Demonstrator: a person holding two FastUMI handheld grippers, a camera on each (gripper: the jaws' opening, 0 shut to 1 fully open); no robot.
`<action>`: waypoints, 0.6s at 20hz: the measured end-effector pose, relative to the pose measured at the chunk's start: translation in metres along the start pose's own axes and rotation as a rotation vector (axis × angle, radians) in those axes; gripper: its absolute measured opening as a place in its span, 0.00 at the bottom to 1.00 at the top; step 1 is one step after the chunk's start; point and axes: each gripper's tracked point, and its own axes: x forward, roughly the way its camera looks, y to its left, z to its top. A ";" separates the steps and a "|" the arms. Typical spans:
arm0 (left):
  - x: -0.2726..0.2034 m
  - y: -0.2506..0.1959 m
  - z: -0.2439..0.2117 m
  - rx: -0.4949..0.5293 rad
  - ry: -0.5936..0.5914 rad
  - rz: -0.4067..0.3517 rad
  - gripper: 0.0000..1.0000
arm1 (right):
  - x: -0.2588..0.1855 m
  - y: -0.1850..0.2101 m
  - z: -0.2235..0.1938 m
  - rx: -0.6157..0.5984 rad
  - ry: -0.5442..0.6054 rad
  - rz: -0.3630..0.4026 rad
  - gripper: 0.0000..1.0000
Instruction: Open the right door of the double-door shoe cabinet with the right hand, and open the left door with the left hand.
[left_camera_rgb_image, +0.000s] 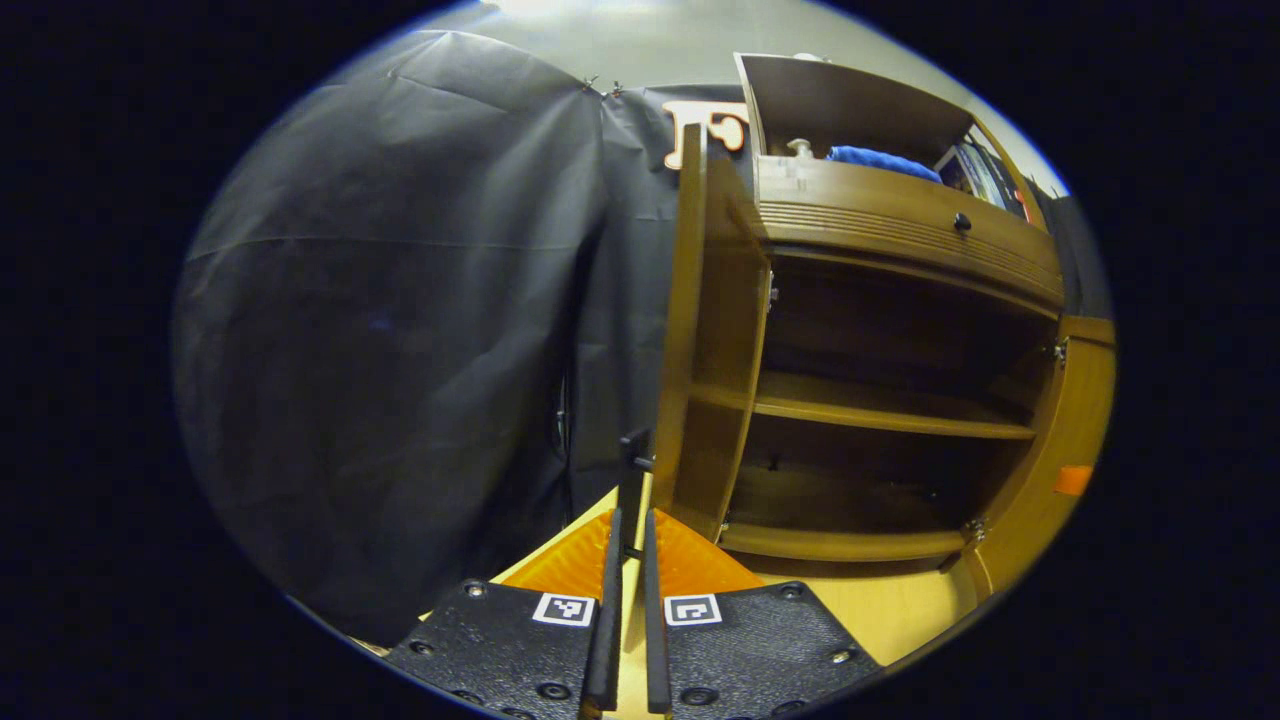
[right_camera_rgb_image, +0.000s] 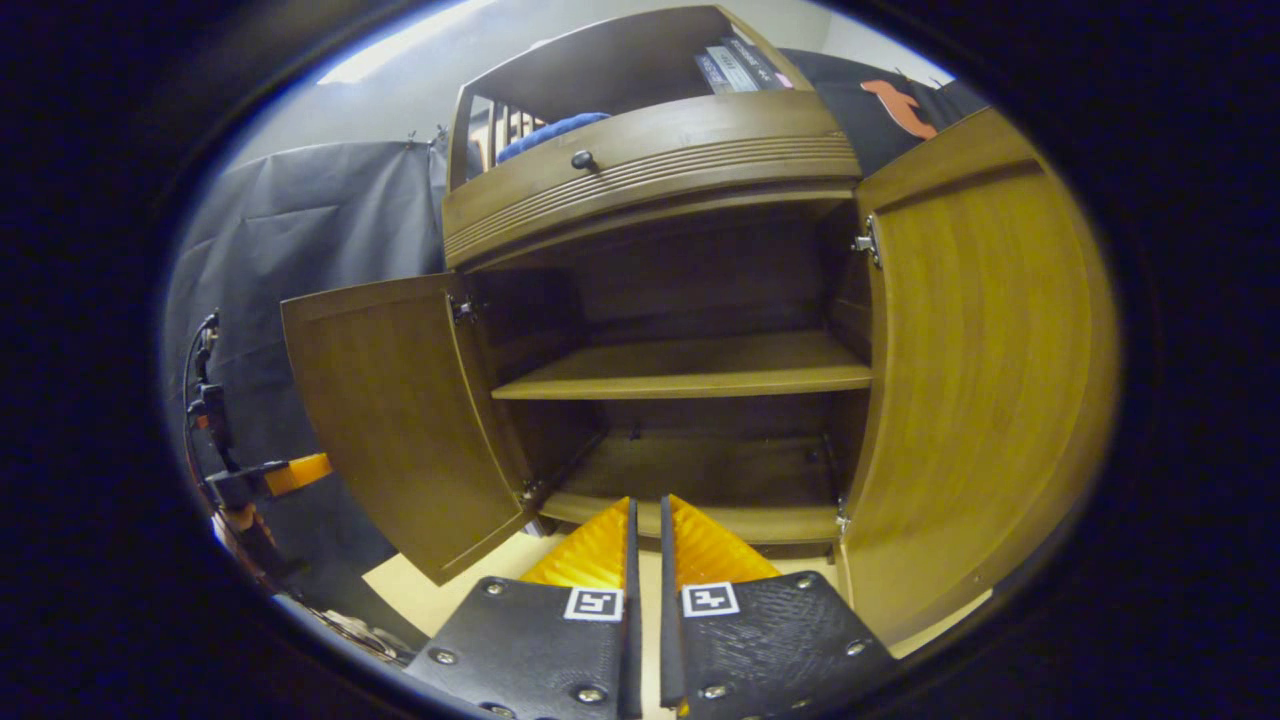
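In the left gripper view, the shoe cabinet (left_camera_rgb_image: 880, 400) stands open to the right of the black cloth wall, its left door (left_camera_rgb_image: 690, 340) swung out edge-on toward the camera. The left gripper (left_camera_rgb_image: 628, 530) sits low and near, its jaws drawn almost together with only a thin slit between them, holding nothing. A small dark handle (left_camera_rgb_image: 634, 445) on the door's near edge rises just above the fingertips, close but apart as far as I can tell. The door looks like a stiff, fairly light wooden panel on hinges — the handle or the free edge is the place to take it.

In the right gripper view, both doors hang wide. The right door (right_camera_rgb_image: 970, 380) fills the near right side, well right of the right gripper (right_camera_rgb_image: 646, 530), whose jaws are likewise nearly closed and empty. They point at the bare lower shelf (right_camera_rgb_image: 700, 470), clear of either door. The other gripper (right_camera_rgb_image: 270, 478) shows far left, beyond the left door — its jaws I cannot make out.
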 end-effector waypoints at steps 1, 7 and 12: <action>-0.003 -0.003 0.001 -0.015 0.000 -0.005 0.11 | 0.000 -0.001 0.001 0.002 -0.002 0.003 0.07; -0.024 -0.044 0.019 0.004 -0.033 -0.079 0.12 | -0.010 -0.009 0.006 0.001 -0.021 -0.009 0.07; -0.028 -0.101 0.049 0.008 -0.089 -0.214 0.11 | -0.027 -0.021 0.019 -0.020 -0.060 -0.050 0.07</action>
